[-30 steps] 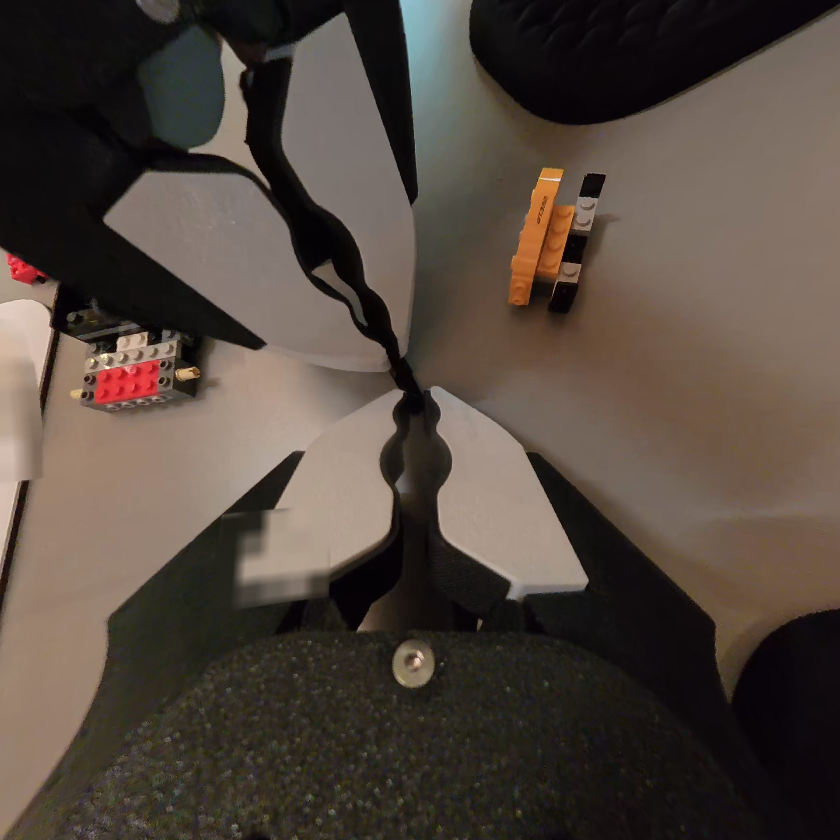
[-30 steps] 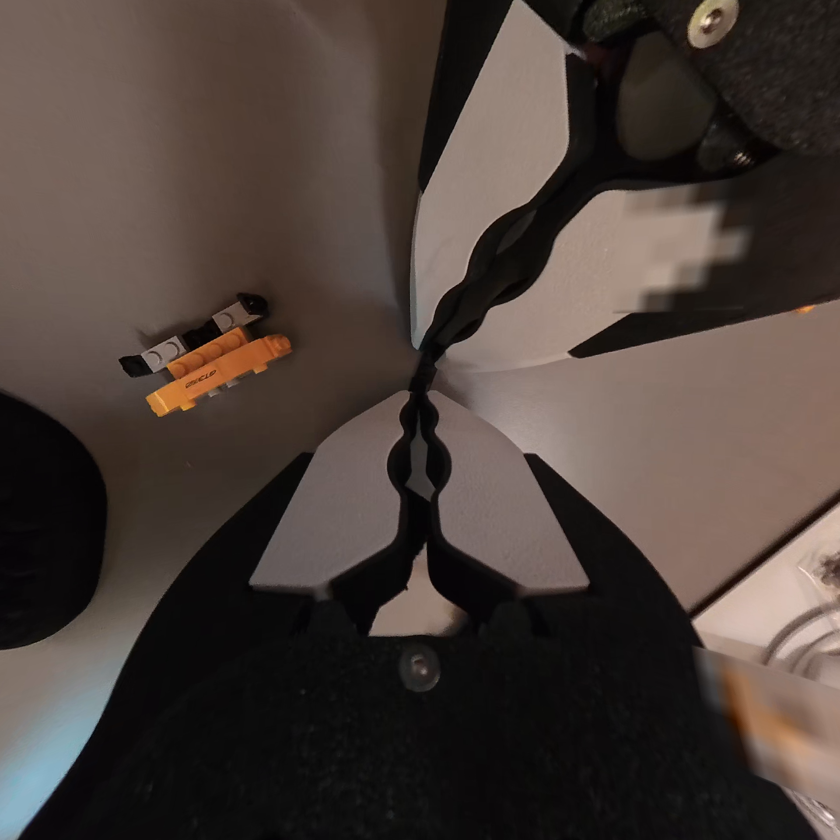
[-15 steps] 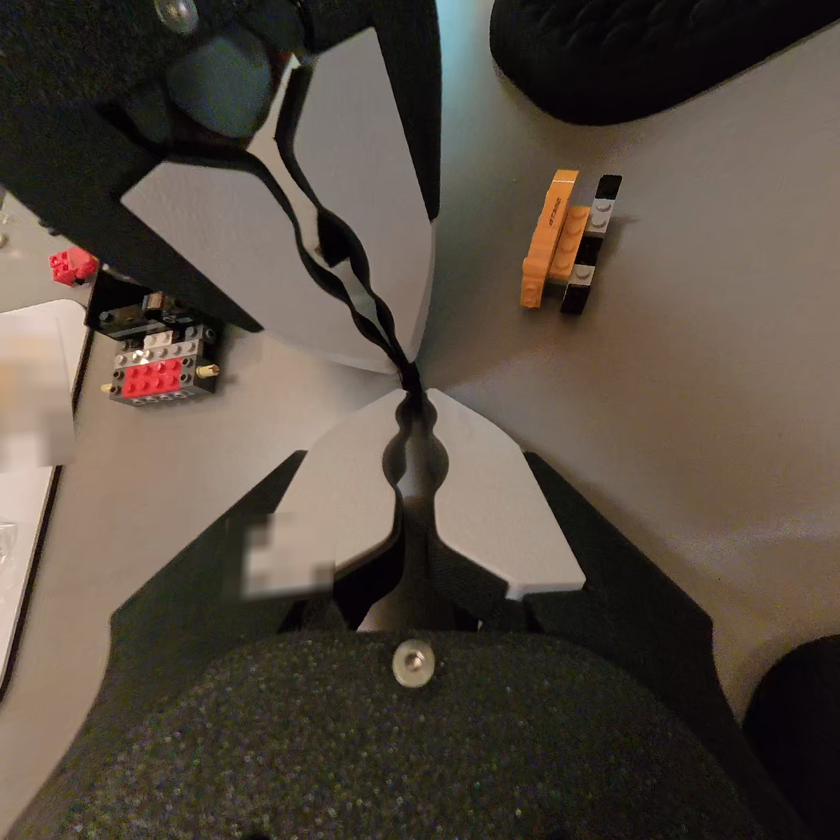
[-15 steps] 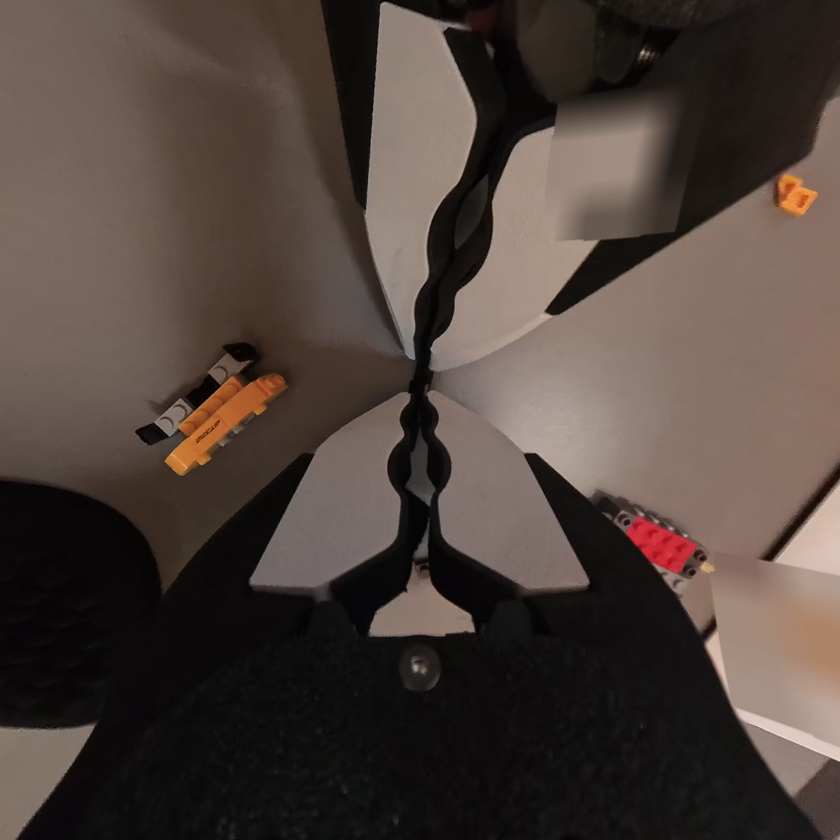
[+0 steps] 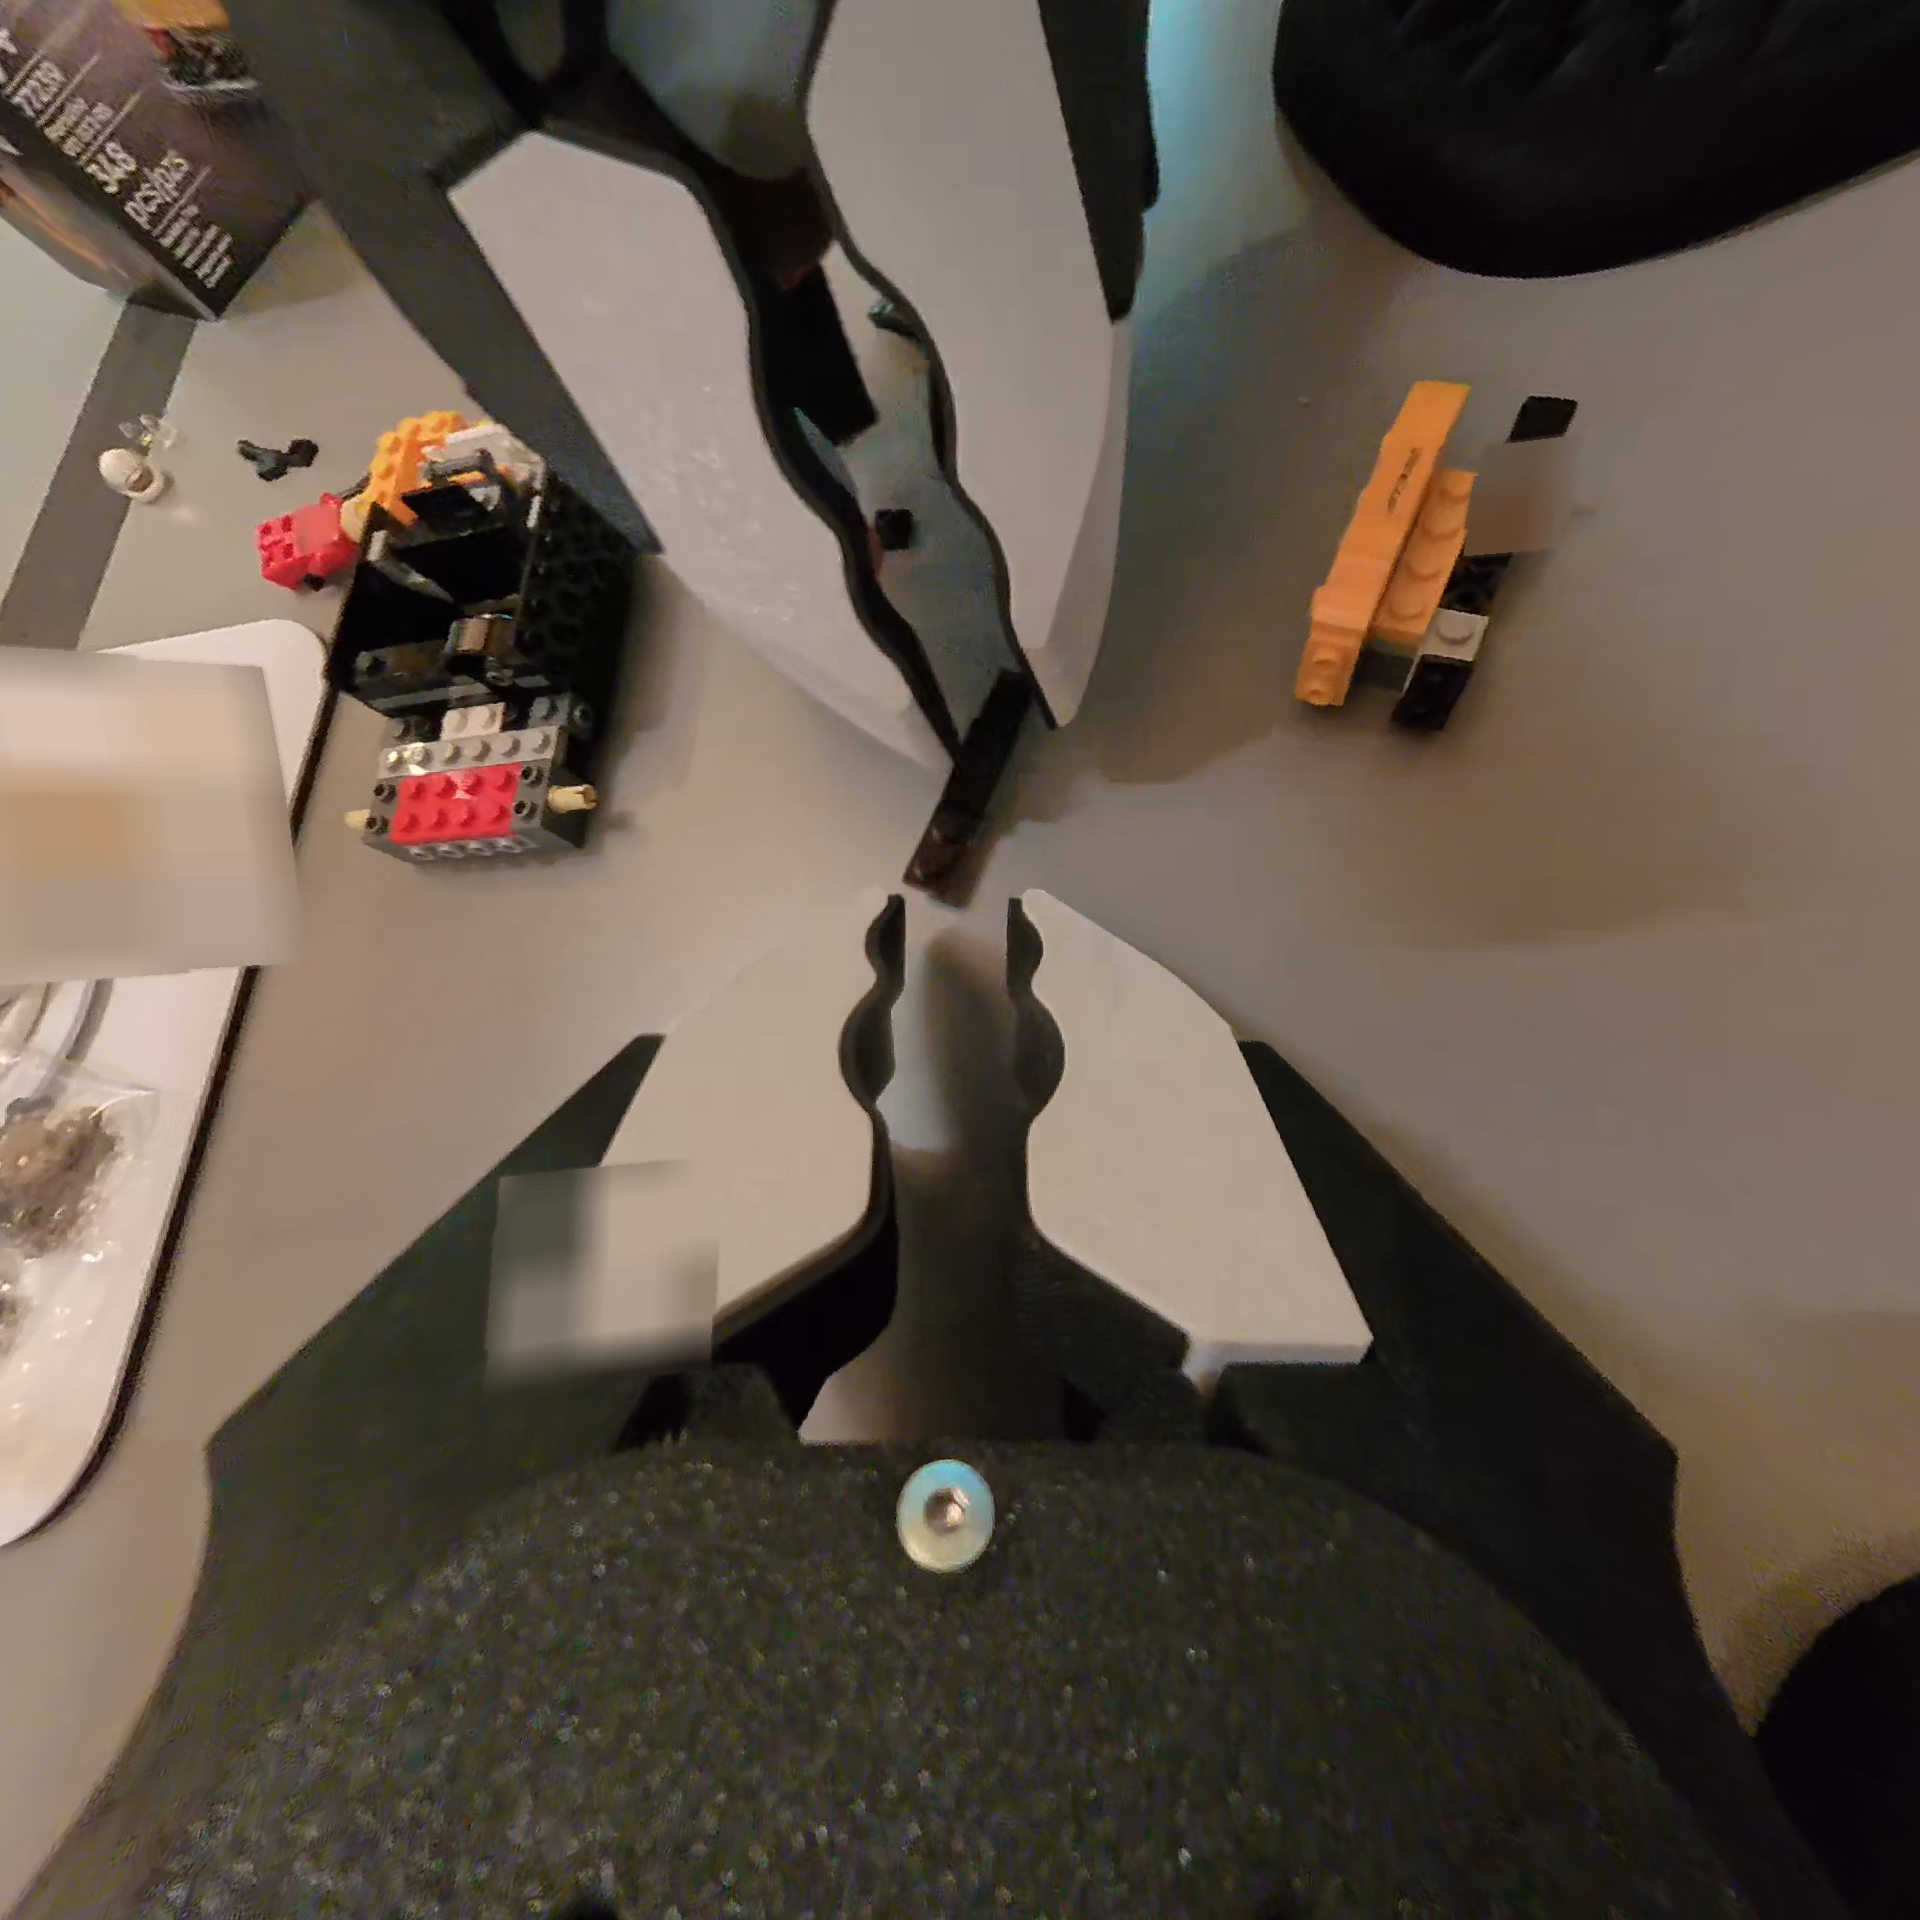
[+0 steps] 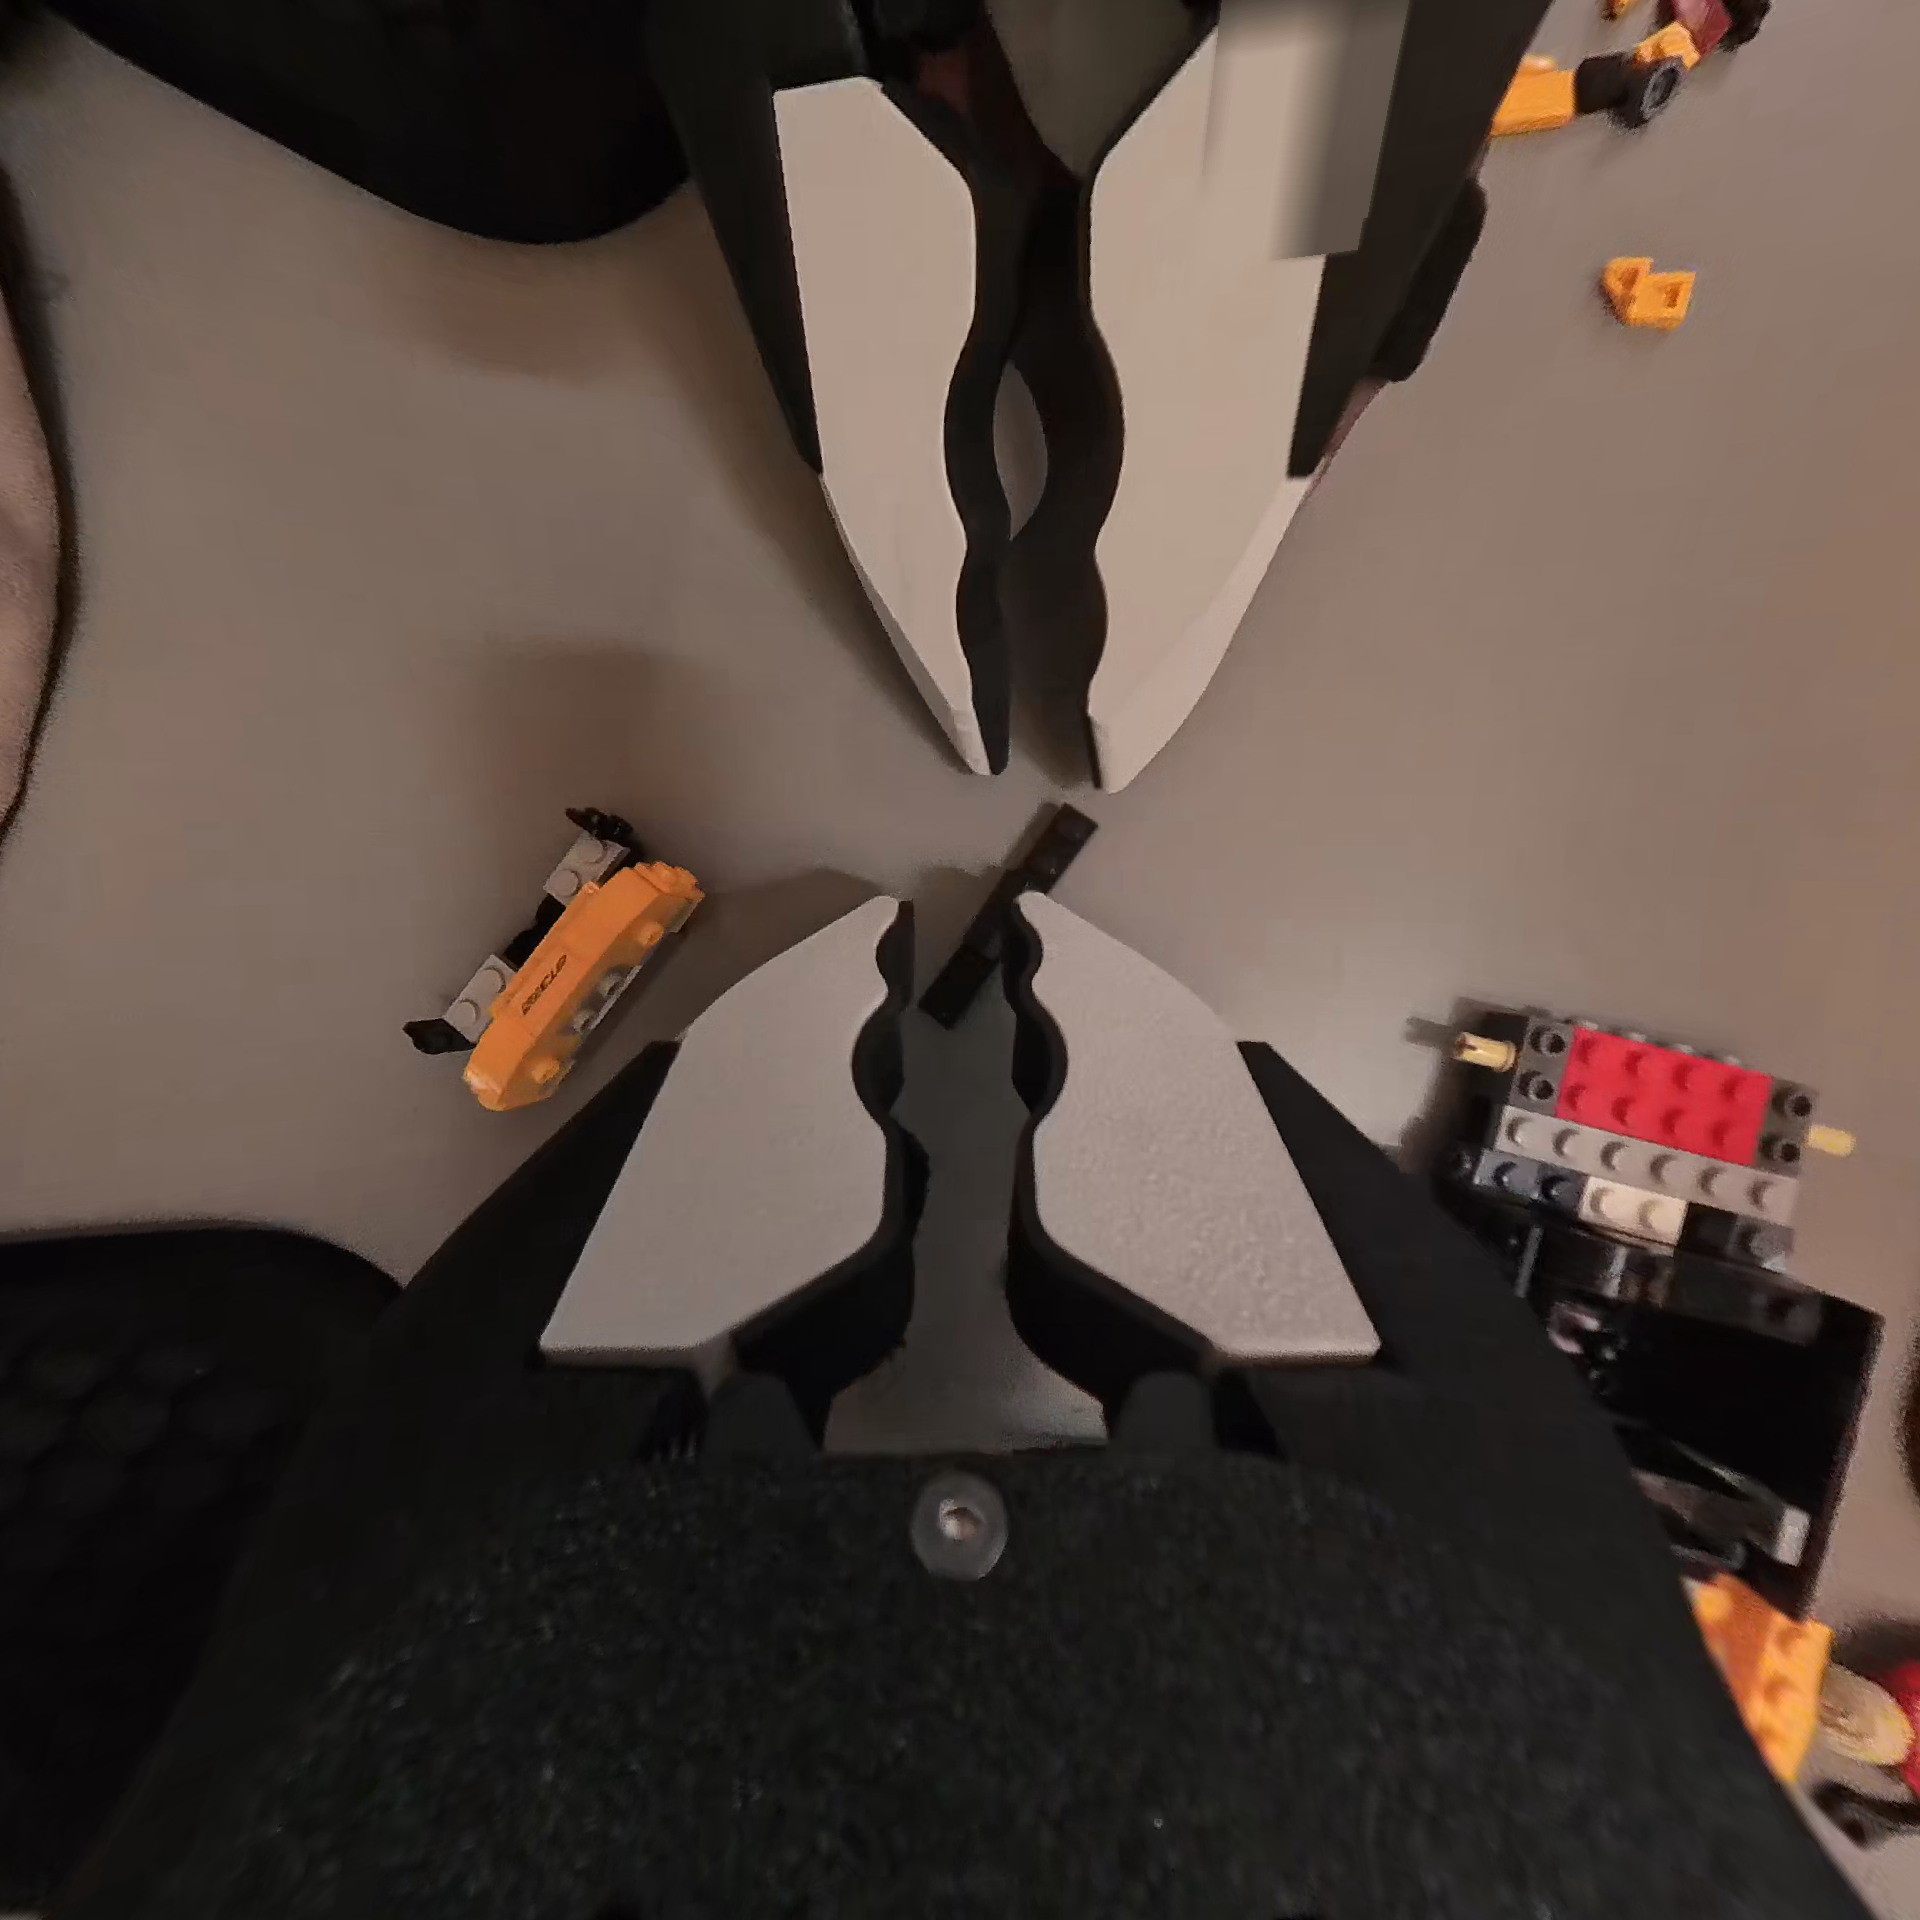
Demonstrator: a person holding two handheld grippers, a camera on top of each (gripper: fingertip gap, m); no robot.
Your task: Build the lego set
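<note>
— Where do your grippers stand?
— Your left gripper (image 5: 956, 916) is spread wide and holds nothing. Your right gripper (image 6: 961, 909) has its jaws parted around the thin black plate (image 6: 1049, 852); I cannot tell if they pinch it.
— And around them?
— The tips face each other over the grey table (image 6: 312, 623), the orange-and-black assembly (image 6: 582, 977) on one side, the red-topped build (image 6: 1662, 1091) on the other.

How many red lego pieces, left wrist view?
2: red plate on the black build's near end; small red brick by its far end. Right gripper may hide more.
</note>
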